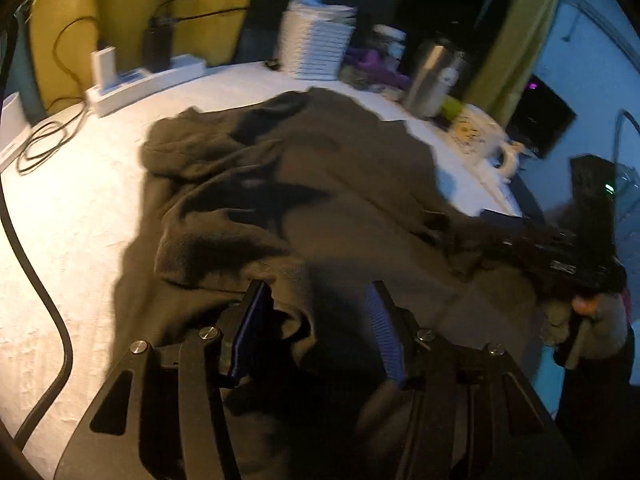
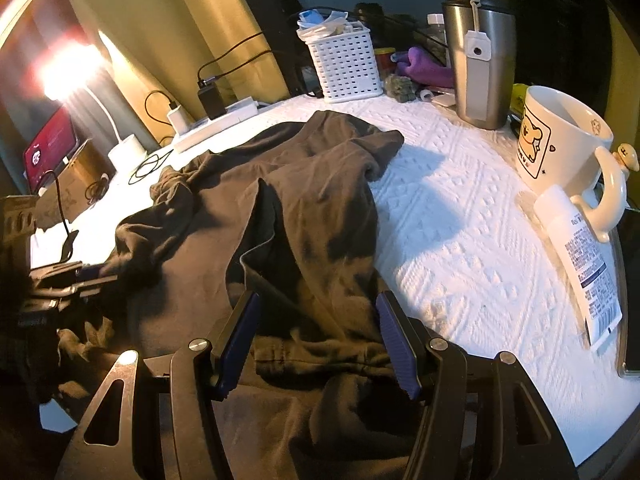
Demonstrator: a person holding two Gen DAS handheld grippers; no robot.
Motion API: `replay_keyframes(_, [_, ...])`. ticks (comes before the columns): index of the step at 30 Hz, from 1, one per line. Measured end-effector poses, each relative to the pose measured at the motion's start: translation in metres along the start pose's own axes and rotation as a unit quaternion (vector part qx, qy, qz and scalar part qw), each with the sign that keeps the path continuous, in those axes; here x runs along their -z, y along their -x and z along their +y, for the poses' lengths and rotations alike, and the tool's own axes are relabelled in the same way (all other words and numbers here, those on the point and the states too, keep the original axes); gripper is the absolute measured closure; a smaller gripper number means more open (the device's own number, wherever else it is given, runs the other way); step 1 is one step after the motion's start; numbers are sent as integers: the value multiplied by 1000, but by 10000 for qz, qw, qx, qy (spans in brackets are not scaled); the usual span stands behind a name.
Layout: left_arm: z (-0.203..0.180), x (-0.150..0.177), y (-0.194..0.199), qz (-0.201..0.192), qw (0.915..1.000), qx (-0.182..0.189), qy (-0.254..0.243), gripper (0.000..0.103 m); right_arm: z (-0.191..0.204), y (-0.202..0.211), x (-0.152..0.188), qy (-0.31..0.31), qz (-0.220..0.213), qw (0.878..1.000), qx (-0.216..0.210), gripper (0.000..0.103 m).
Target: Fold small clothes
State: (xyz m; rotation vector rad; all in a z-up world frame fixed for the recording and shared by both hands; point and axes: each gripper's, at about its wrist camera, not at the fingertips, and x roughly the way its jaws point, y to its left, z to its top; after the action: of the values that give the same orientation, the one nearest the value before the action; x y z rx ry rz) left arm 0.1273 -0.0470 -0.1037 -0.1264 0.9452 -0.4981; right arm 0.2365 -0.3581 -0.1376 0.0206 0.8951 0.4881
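A dark olive-brown garment (image 1: 280,184) lies crumpled across the white textured tabletop (image 1: 80,220); it also shows in the right wrist view (image 2: 280,208). My left gripper (image 1: 316,292) is open over the garment's near edge, with a fold of cloth lying between its blue pads. My right gripper (image 2: 316,304) is open over the near hem of the garment, cloth bunched between its fingers. The right gripper also shows at the right of the left wrist view (image 1: 560,256), and the left gripper at the left of the right wrist view (image 2: 68,280).
A white basket (image 2: 346,64), a steel tumbler (image 2: 478,64), a cartoon mug (image 2: 560,148) and a white tube (image 2: 580,264) stand at the back and right. A power strip (image 2: 216,124), cables (image 1: 44,148), a lamp (image 2: 124,148) and a phone (image 2: 50,152) sit at the left.
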Motion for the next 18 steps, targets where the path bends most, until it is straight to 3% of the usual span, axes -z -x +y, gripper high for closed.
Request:
replay_keyframes(3, [-12, 0, 7, -139, 9990, 383, -162, 52, 4, 0, -1, 54, 2, 10000, -26, 40])
replay_keyframes(6, [-14, -4, 18, -118, 9987, 404, -282, 51, 6, 1, -2, 64, -14, 10000, -35, 40])
replay_keyframes(8, [-1, -9, 37, -356, 9988, 302, -161, 51, 5, 3, -1, 47, -37, 10000, -46, 40])
replay_keyframes(11, [32, -19, 54, -730, 9965, -350, 227, 45, 1, 4, 0, 5, -40, 10000, -11, 40])
replay_keyframes(13, [51, -25, 49, -779, 9942, -618, 409, 39, -2, 4, 0, -24, -44, 10000, -1, 40])
replay_keyframes(16, [63, -33, 27, -532, 9951, -675, 493, 39, -3, 4, 1, -32, -73, 10000, -13, 40])
replay_keyframes(18, [54, -37, 9, -342, 9976, -439, 420, 39, -4, 4, 1, -31, -72, 10000, -4, 40])
